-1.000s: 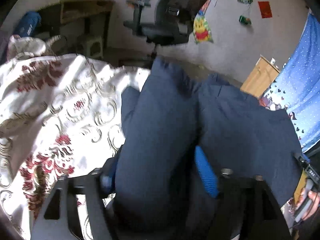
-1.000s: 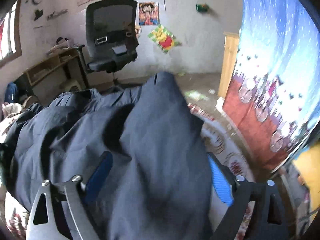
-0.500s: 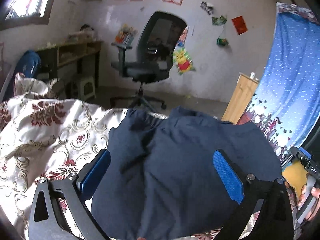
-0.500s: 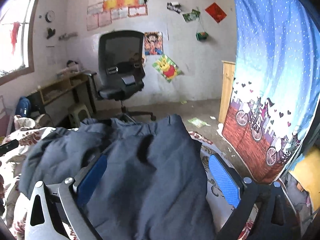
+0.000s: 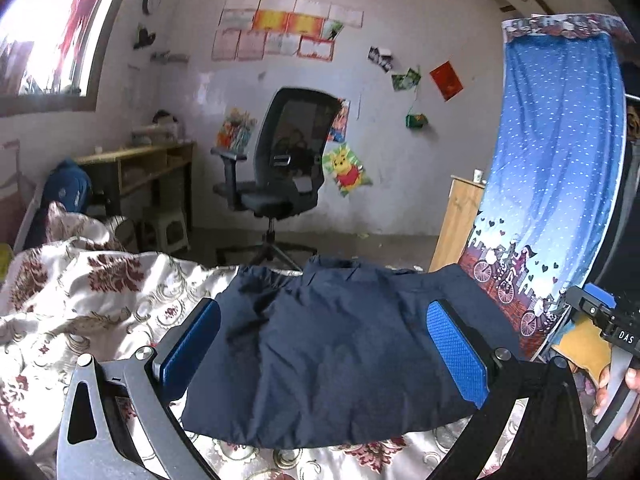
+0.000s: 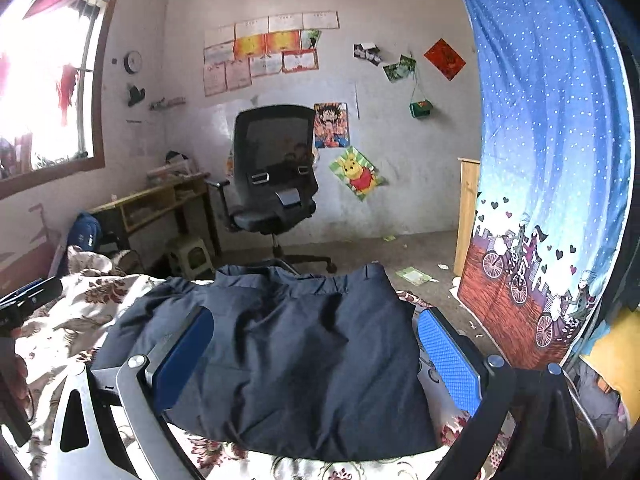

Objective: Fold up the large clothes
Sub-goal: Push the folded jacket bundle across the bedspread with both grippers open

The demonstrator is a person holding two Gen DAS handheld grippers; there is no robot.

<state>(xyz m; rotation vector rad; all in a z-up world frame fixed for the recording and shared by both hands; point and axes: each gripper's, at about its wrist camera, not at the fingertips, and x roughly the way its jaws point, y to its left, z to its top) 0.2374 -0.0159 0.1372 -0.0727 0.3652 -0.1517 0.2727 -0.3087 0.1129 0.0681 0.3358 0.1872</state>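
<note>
Dark blue garment (image 5: 340, 352) lies folded on the floral bedspread (image 5: 80, 304), long axis running left-right across both views, ahead of and below both grippers. Left gripper (image 5: 324, 356) and right gripper (image 6: 316, 360) both spread wide, gripping nothing, about equally near.

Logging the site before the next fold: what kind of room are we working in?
Most likely a lived-in bedroom that doubles as a study: the folded navy garment lies on a floral bedspread, with an office chair and a wooden desk against a poster-covered wall.
</note>
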